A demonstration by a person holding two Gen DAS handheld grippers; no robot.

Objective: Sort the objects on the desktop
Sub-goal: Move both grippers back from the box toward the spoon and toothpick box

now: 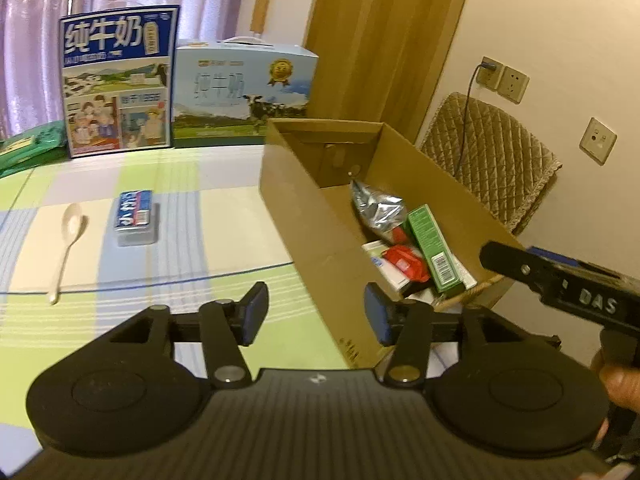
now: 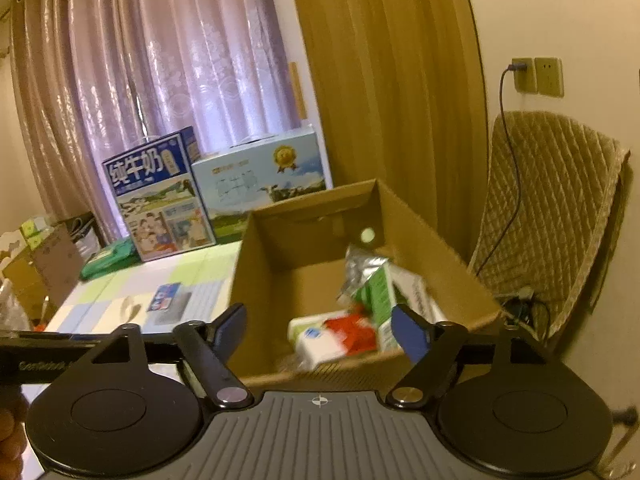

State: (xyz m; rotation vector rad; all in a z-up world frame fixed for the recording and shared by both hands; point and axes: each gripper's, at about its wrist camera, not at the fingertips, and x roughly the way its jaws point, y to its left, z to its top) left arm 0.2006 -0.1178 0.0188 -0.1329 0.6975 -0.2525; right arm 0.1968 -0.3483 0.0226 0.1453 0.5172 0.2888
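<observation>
- Cardboard box (image 1: pixel 320 216) sits at the desk's right edge, already holding a green carton (image 1: pixel 432 248), a foil pouch (image 1: pixel 376 208) and a red packet (image 1: pixel 404 262).
- Spoon (image 1: pixel 68 240) and blue-labelled tin (image 1: pixel 136 218) lie side by side toward the desk's left edge, unsorted.
- Likely next: fetch the tin; approach from above, jaws spanning its short sides.
- Left gripper (image 1: pixel 316 312): wide, empty.
- Right gripper (image 2: pixel 320 328): wide, empty, over the box.

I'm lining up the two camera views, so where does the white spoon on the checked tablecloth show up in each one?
Left wrist view: the white spoon lies at left on the tablecloth, just left of the blue-labelled pack.
Right wrist view: a pale blurred shape left of the same pack, lower left, is probably the spoon.
Shared landmark: the open cardboard box, right of the spoon in both.
</observation>
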